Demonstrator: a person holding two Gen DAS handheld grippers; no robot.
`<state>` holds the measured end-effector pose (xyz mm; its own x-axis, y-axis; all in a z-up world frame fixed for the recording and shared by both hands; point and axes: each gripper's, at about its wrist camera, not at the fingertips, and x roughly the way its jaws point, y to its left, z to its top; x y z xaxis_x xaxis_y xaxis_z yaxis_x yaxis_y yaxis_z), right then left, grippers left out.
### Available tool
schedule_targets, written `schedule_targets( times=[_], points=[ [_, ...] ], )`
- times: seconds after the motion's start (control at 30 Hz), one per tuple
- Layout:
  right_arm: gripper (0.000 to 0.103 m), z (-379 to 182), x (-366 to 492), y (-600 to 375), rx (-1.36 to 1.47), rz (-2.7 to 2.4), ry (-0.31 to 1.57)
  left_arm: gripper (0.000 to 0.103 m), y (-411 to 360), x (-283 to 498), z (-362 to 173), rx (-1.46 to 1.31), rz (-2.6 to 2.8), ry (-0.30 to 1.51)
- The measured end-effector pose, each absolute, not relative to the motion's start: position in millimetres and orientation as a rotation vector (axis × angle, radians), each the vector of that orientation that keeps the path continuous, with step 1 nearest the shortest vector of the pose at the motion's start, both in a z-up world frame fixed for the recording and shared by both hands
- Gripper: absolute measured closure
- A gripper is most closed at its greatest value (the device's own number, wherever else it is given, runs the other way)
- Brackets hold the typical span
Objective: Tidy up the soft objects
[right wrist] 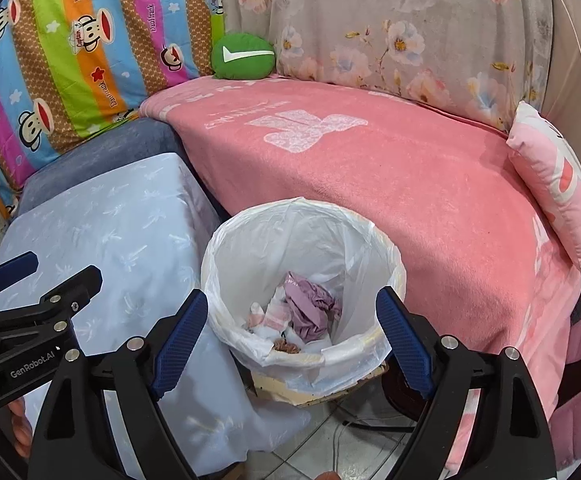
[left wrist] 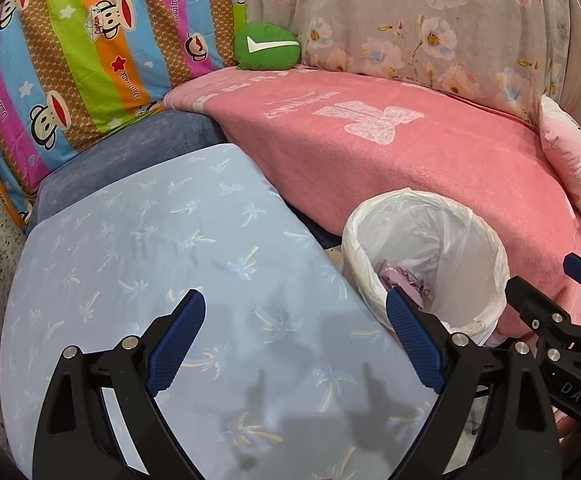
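A light blue pillow with a palm-tree print [left wrist: 178, 264] [right wrist: 118, 240] lies on a blue-grey seat at the left. My left gripper [left wrist: 296, 340] hangs open just above it, nothing between its blue pads. My right gripper [right wrist: 290, 340] is open over a bin lined with a white bag [right wrist: 302, 248] [left wrist: 426, 248], also holding nothing. The bin holds crumpled lilac and pink-white cloth [right wrist: 306, 312]. A round green cushion with a white tick [left wrist: 267, 46] [right wrist: 243, 56] sits at the back corner of the pink blanket [left wrist: 390, 152] [right wrist: 370, 168]. A pink cushion [left wrist: 574, 168] [right wrist: 554, 184] leans at the right.
A striped monkey-print cover [left wrist: 90, 60] [right wrist: 74, 52] stands behind the blue pillow. A grey floral cloth [left wrist: 410, 16] [right wrist: 402, 20] drapes the sofa back. Tiled floor with a cable [right wrist: 342, 440] shows below the bin. Each gripper appears at the edge of the other's view.
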<state>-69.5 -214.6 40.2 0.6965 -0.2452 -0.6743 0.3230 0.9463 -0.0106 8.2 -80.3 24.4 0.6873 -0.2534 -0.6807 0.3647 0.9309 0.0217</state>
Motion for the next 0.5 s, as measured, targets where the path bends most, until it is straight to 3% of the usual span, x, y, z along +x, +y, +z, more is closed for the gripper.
schedule_targets(
  times=[0.5],
  points=[
    [0.005, 24.6, -71.2, -208.0, 0.082, -0.328, 0.771, 0.014, -75.1, 3.9, 15.0, 0.148, -0.307, 0.757]
  ],
)
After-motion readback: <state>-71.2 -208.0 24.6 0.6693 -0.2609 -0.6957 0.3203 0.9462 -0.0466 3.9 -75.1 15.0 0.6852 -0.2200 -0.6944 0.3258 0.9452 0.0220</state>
